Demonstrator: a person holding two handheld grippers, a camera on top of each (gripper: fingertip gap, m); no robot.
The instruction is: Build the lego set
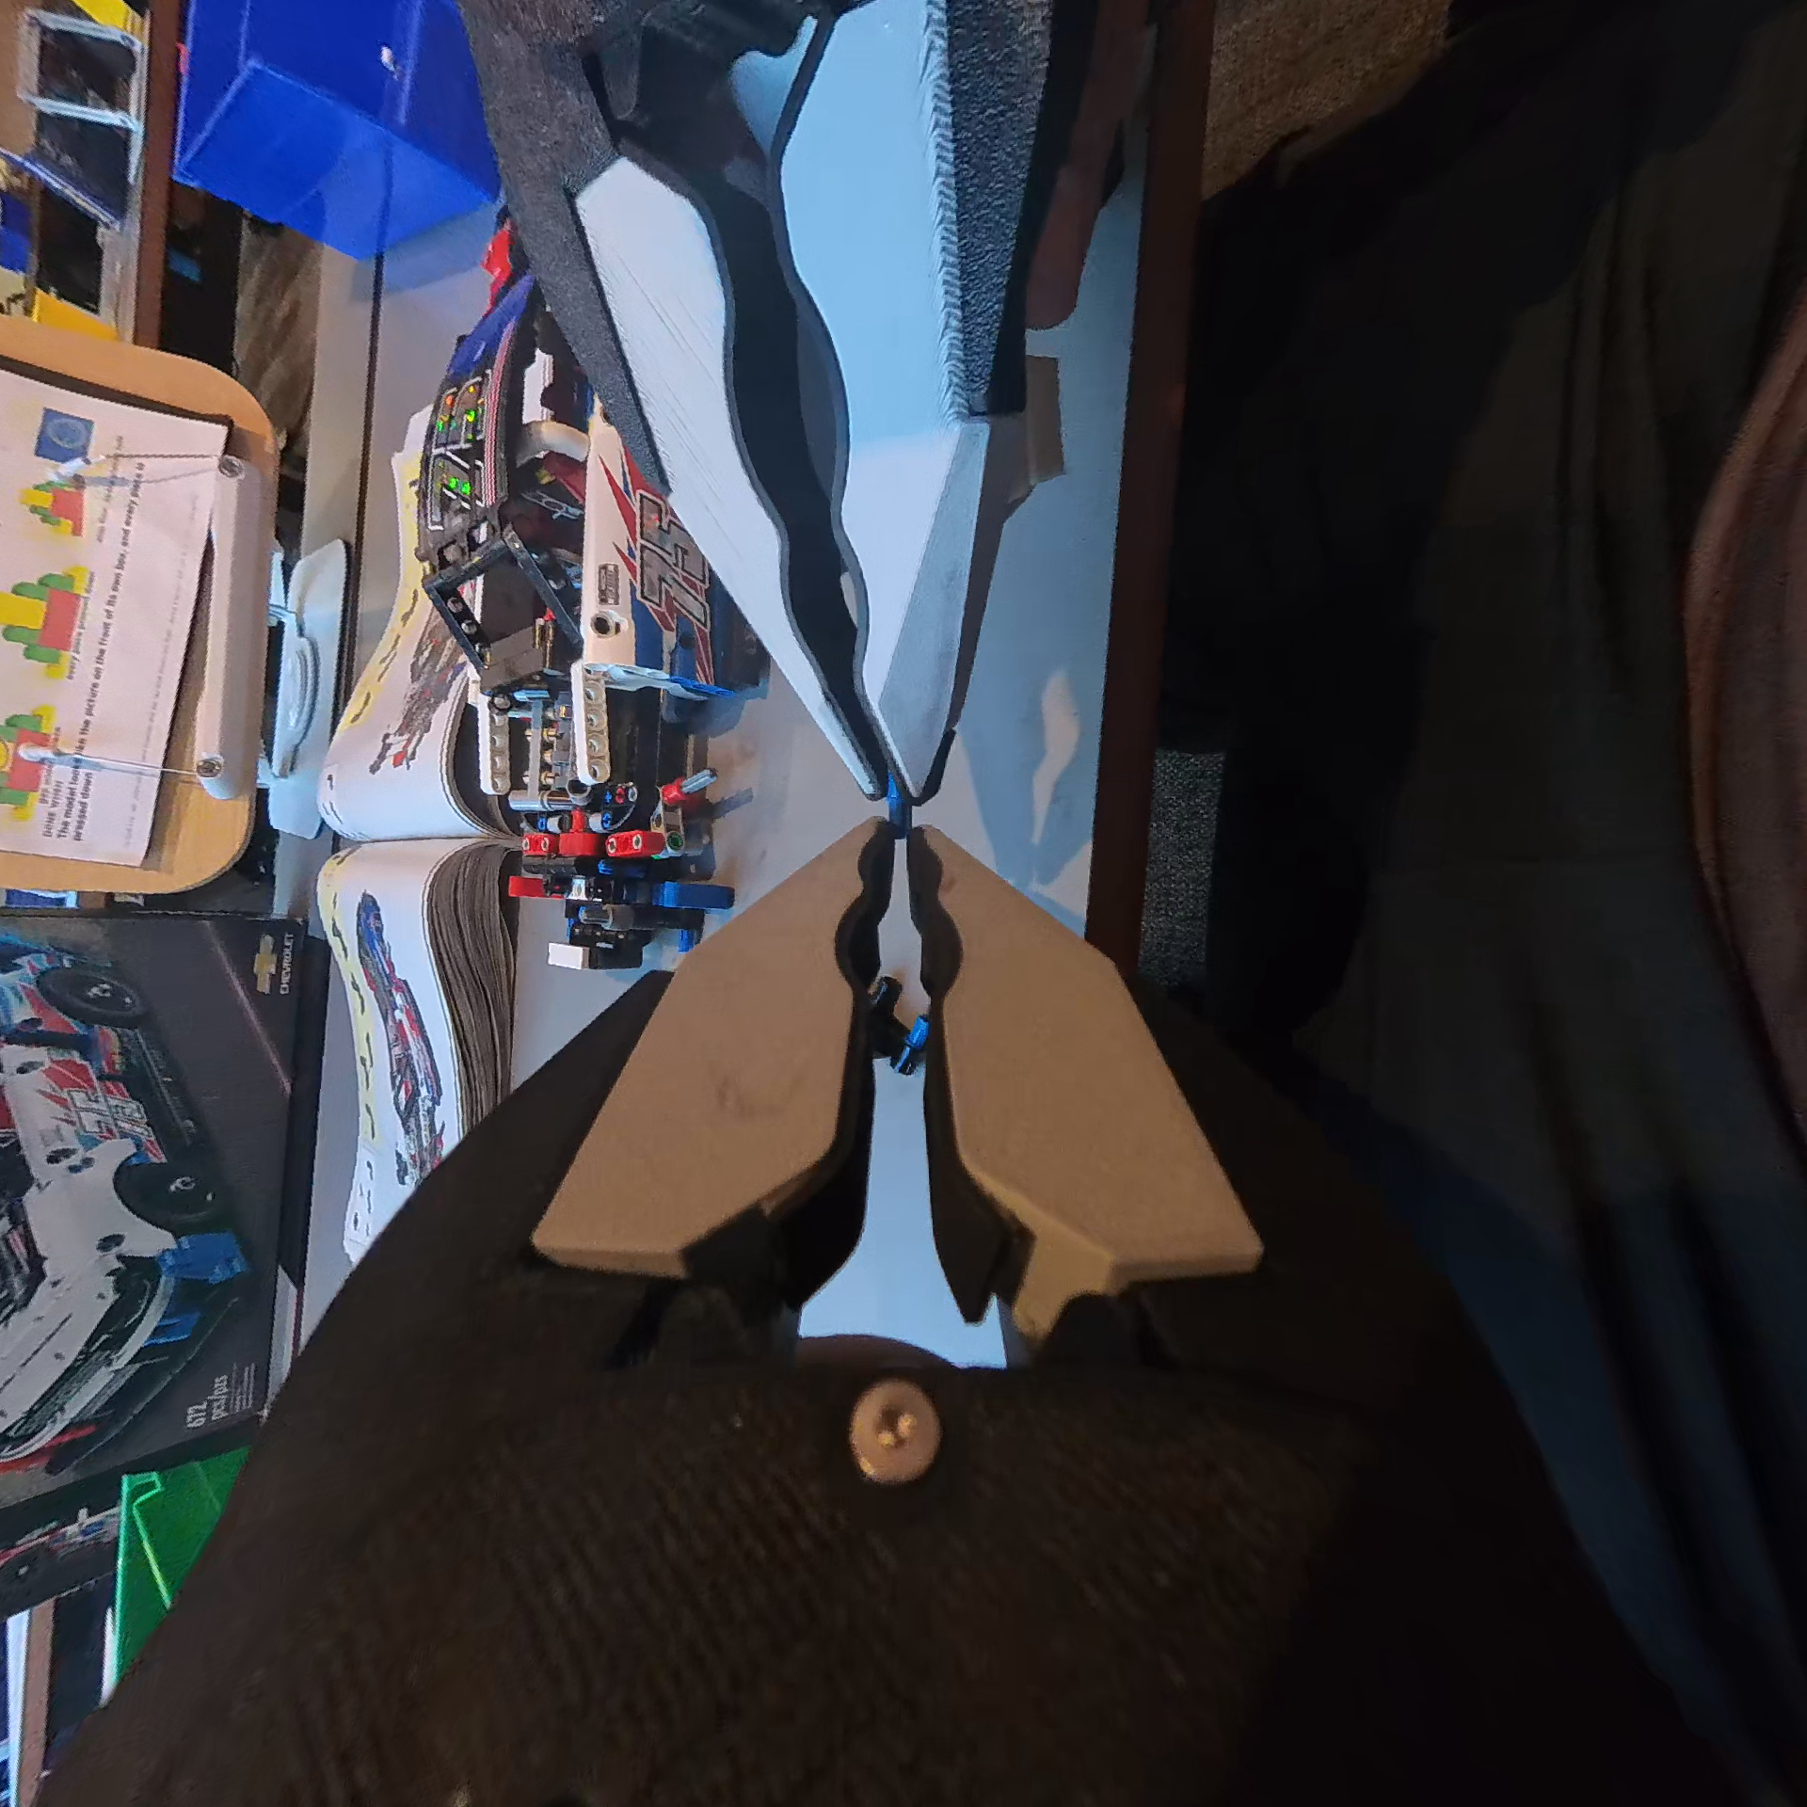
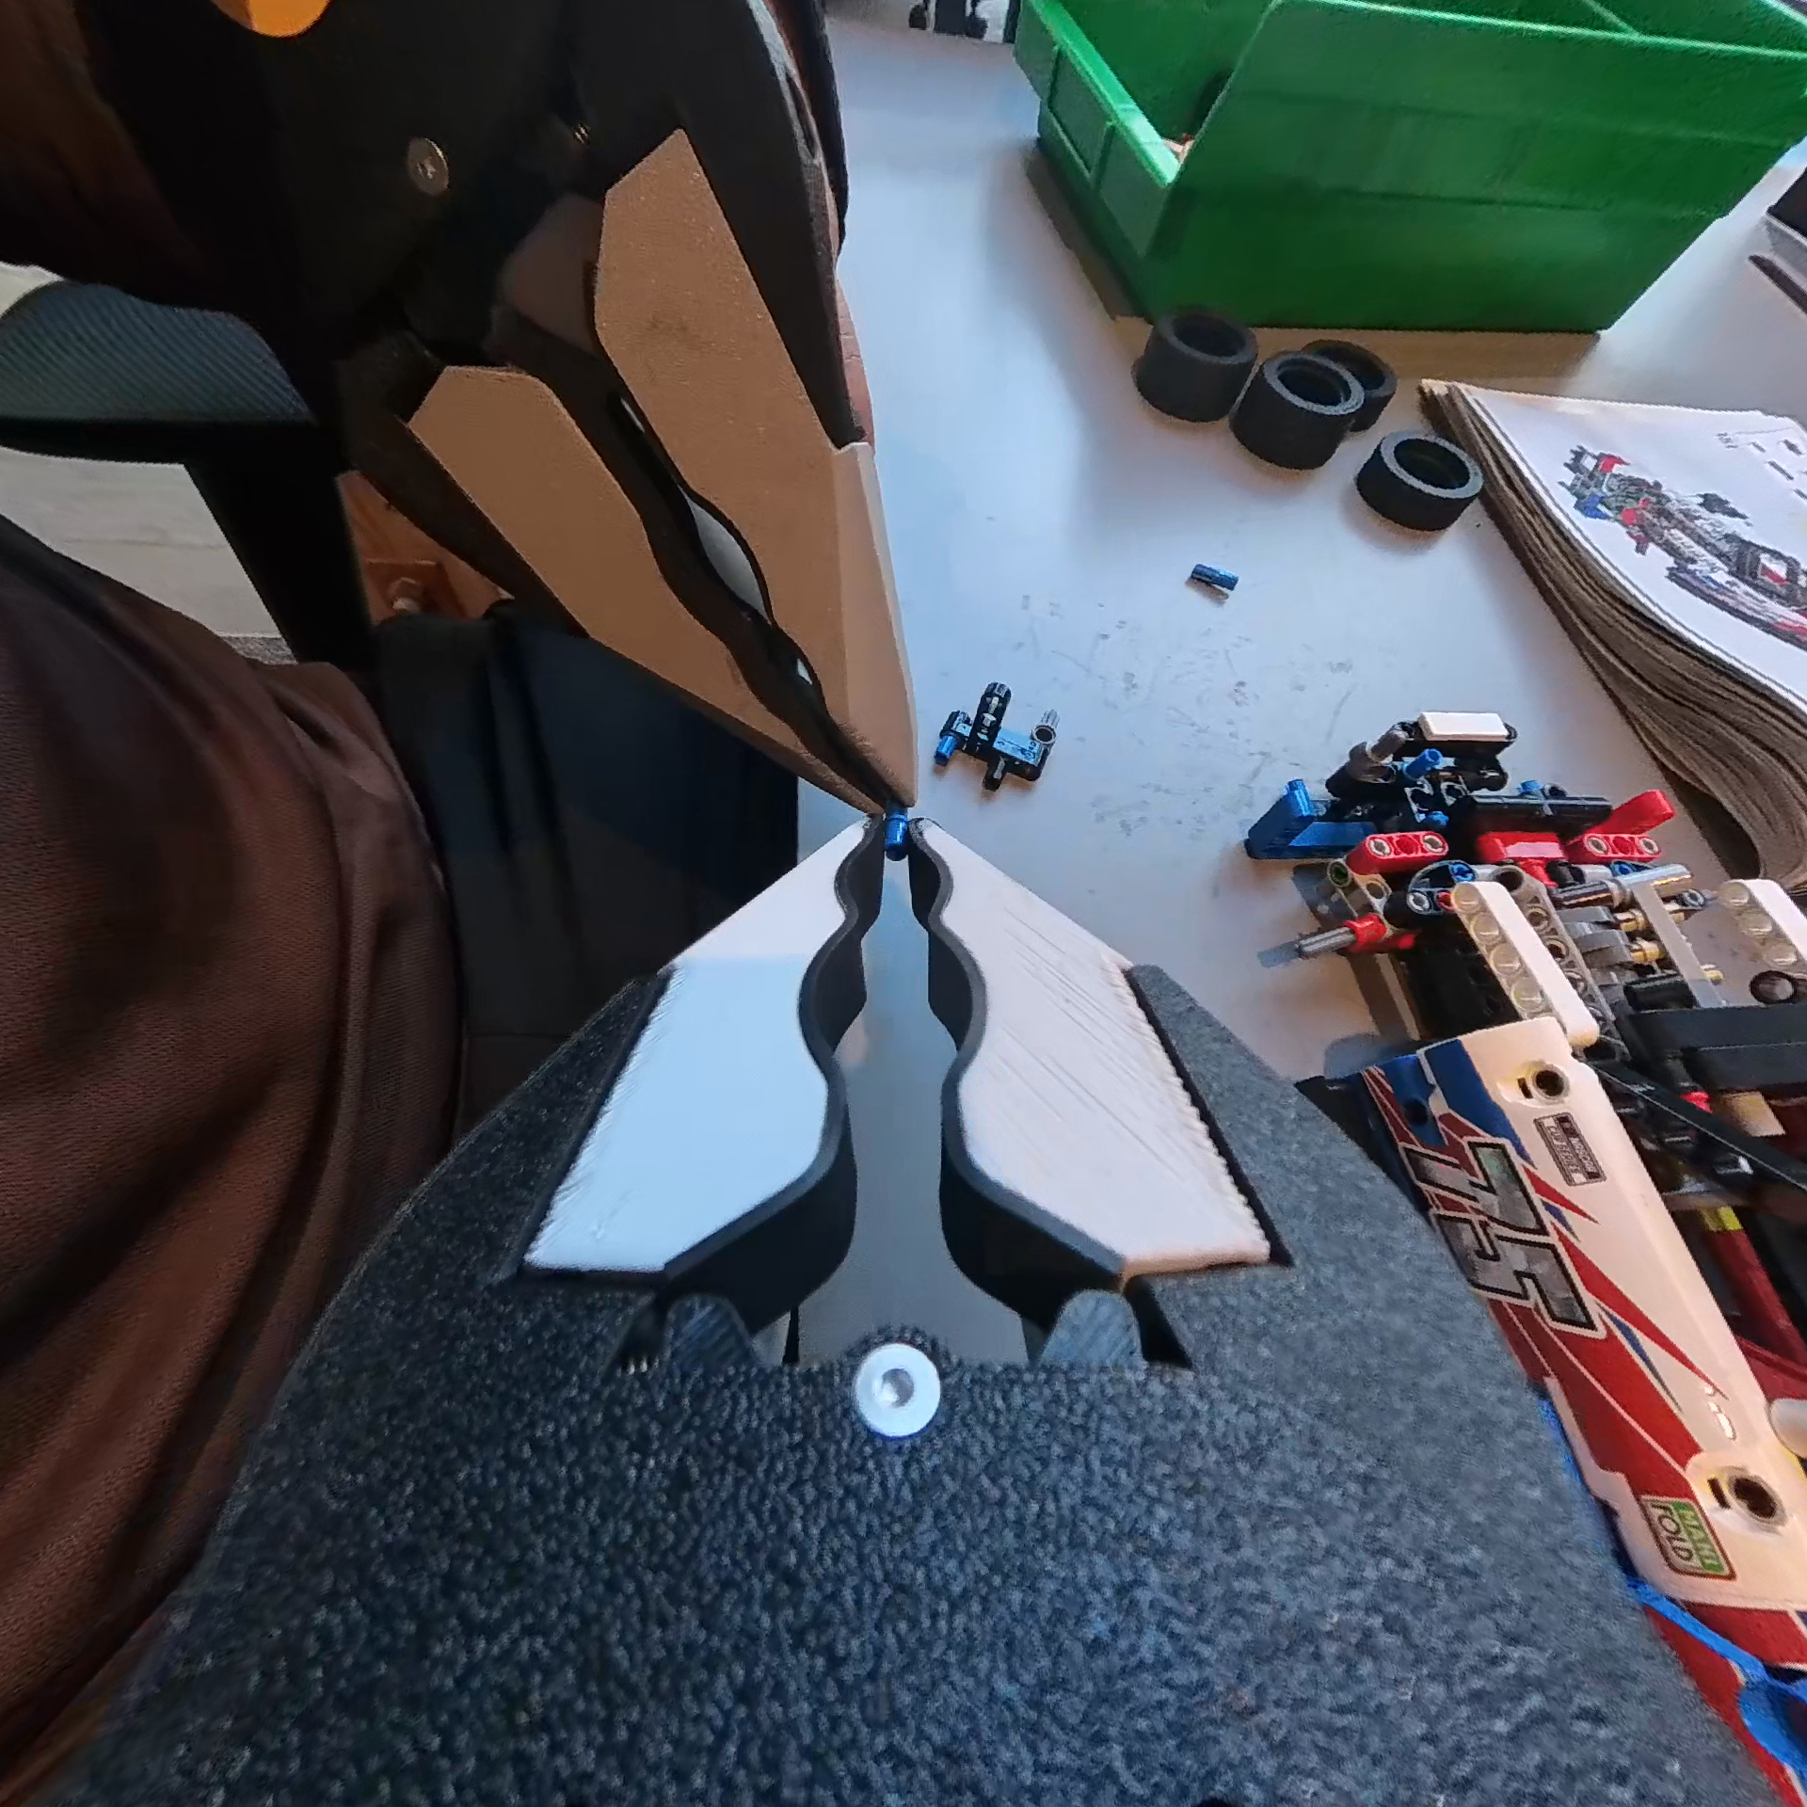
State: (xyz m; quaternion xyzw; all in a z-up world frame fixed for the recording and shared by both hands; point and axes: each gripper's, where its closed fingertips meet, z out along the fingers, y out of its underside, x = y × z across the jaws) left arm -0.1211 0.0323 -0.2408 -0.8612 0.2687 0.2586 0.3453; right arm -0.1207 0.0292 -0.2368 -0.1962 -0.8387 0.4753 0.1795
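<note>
A small blue pin [image 2: 895, 834] is pinched between the white fingers of my right gripper [image 2: 895, 839], which is shut on it. My left gripper [image 1: 895, 839], with tan fingers, meets it tip to tip and is shut on the pin's other end [image 1: 895, 797]. Both hold it in the air above the white table's near edge. A small black and blue pin assembly [image 2: 997, 741] lies on the table just beyond the tips; it also shows through my left fingers [image 1: 900, 1027]. The part-built race car [image 2: 1564, 1027] lies to the right, and in the left wrist view [image 1: 606, 587].
An open instruction booklet [image 2: 1662, 548] lies behind the car. Several black tyres [image 2: 1291, 409] and a loose blue pin [image 2: 1213, 578] sit on the table [image 2: 1027, 508]. A green bin [image 2: 1418, 176] stands at the back. The set's box [image 1: 127, 1124] and a blue bin [image 1: 323, 117] stand beyond. Left and right tips are no more than a few centimetres apart.
</note>
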